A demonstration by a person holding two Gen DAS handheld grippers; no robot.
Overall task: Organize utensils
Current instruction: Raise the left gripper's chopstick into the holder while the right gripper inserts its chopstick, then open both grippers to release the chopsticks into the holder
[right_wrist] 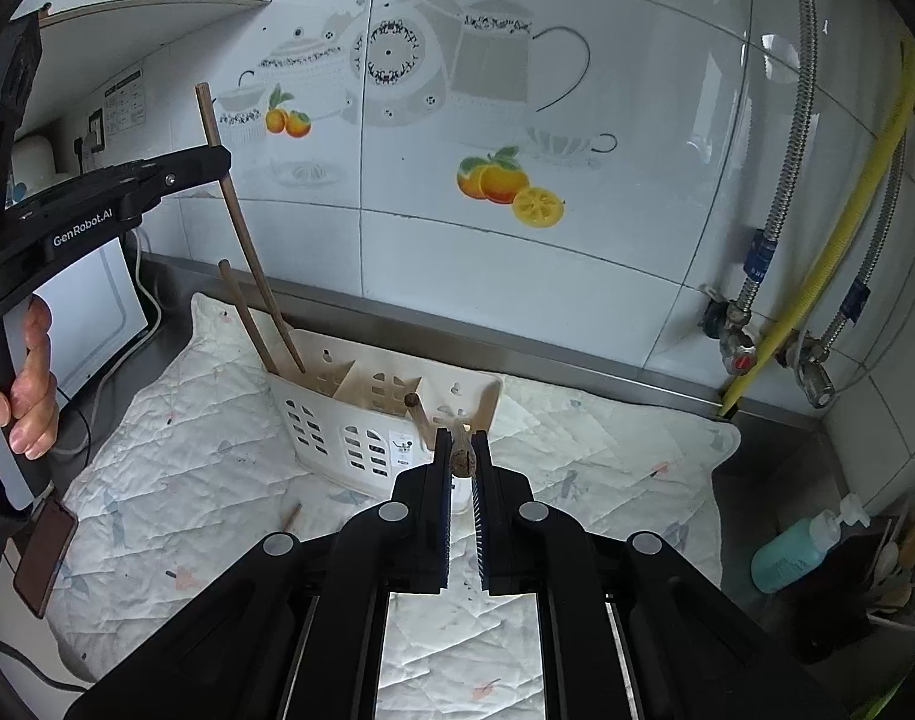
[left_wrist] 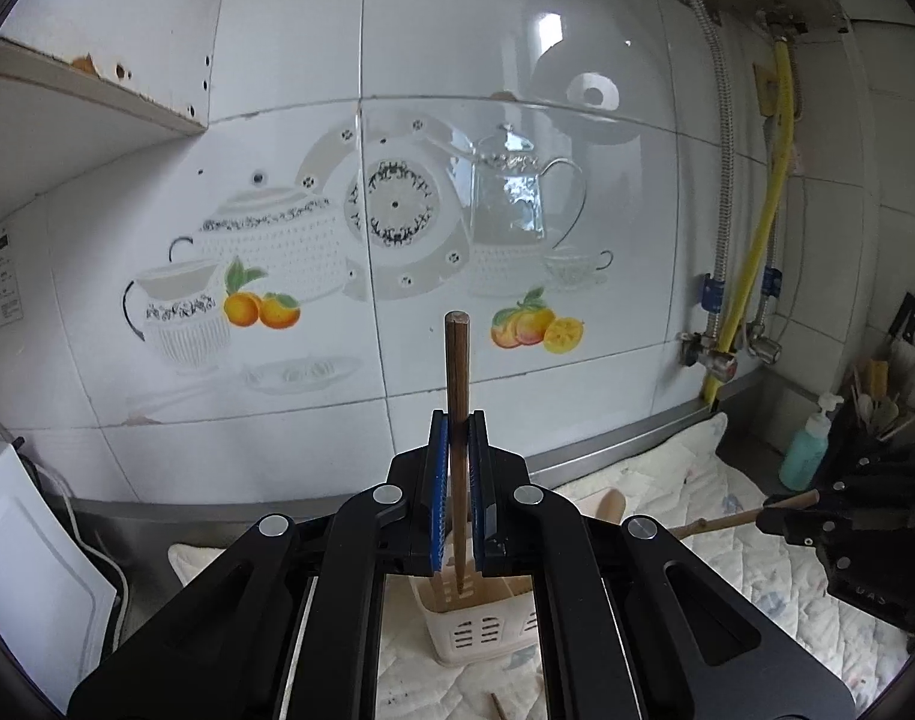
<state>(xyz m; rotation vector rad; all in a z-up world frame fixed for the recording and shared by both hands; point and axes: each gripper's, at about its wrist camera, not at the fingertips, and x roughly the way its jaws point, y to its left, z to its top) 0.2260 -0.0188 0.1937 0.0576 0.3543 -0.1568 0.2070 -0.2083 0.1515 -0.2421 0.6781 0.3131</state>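
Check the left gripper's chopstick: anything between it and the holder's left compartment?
Nothing visible. The left gripper holds the chopstick with its tip already inside the white utensil holder's left compartment, beside a second chopstick standing there.

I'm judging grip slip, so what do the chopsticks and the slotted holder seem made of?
Chopstick: likely wood or bamboo, matte brown, grain at its cut end. Holder: looks like moulded cream plastic, smooth, slightly glossy, with punched slots.

Utensil holder (right_wrist: 361,420) on the quilted mat (right_wrist: 577,468), centre frame.
Two chopsticks (right_wrist: 247,252) stand in its left compartment; soap bottle (right_wrist: 799,546) lower right; phone (right_wrist: 43,552) lower left.
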